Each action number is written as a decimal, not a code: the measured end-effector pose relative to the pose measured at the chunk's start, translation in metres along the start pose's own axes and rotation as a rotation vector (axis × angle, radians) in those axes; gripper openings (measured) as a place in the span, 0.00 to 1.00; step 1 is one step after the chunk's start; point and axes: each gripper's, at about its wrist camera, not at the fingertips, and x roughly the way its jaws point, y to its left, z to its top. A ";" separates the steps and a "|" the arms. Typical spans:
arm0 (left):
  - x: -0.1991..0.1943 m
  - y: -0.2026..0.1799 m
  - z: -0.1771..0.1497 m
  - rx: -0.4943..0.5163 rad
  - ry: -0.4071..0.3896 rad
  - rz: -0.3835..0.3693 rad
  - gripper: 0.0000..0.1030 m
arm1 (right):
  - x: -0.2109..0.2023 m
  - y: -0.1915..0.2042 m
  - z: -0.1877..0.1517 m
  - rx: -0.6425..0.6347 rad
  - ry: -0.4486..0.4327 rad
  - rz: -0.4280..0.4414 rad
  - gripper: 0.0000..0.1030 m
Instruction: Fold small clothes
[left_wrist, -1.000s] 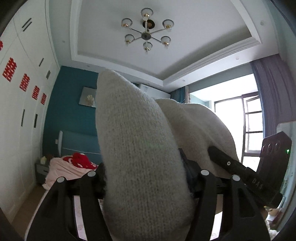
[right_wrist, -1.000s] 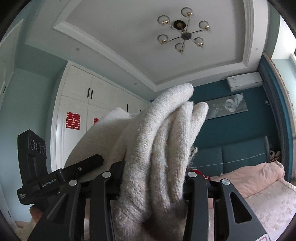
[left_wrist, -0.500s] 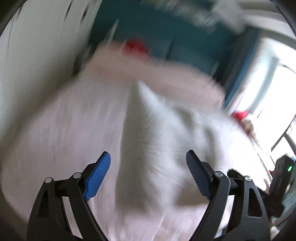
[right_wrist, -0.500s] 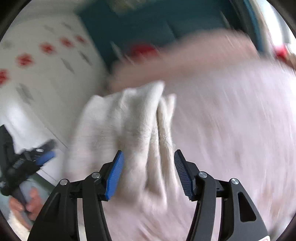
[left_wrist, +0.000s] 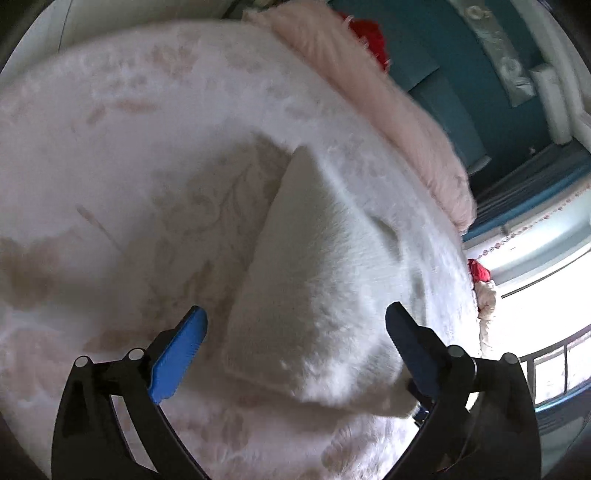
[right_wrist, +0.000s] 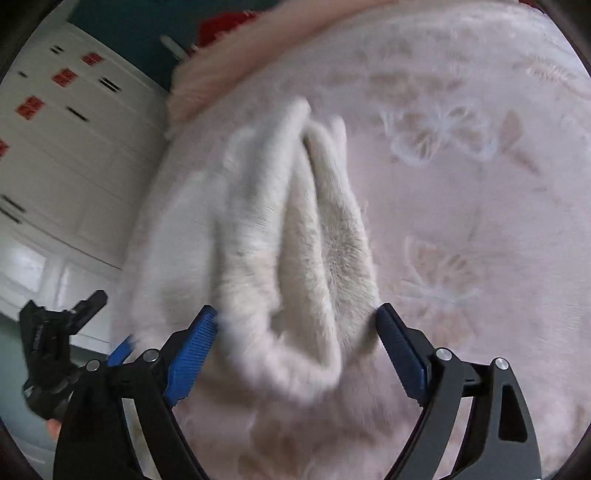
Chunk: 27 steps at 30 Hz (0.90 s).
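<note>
A cream knitted garment (left_wrist: 317, 266) lies in folded layers on the pale pink patterned bedspread (left_wrist: 129, 129). My left gripper (left_wrist: 295, 350) is open, its blue pads either side of the garment's near end. In the right wrist view the same garment (right_wrist: 295, 236) shows several rounded folds side by side. My right gripper (right_wrist: 295, 343) is open around its near end, the blue pads close to the fabric on both sides. The left gripper (right_wrist: 59, 343) also shows at the far left of that view, beyond the garment's edge.
A fluffy pink blanket (left_wrist: 399, 110) and something red (left_wrist: 369, 33) lie at the head of the bed against a teal headboard. White wardrobe doors (right_wrist: 62, 147) stand along the bed's left side. A bright window (left_wrist: 535, 314) is to the right.
Both grippers held the garment up toward the ceiling. They swung down to the bed, opened and let it go. It now rests on the bedspread.
</note>
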 end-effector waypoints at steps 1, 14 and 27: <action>0.008 0.002 0.000 -0.004 0.014 0.005 0.89 | 0.008 0.002 0.003 -0.006 0.003 -0.012 0.70; 0.025 -0.040 -0.005 0.275 0.011 0.245 0.39 | 0.001 0.008 0.030 -0.188 0.047 -0.177 0.47; 0.002 -0.058 -0.017 0.347 -0.040 0.324 0.53 | -0.037 0.040 0.052 -0.235 -0.129 -0.196 0.62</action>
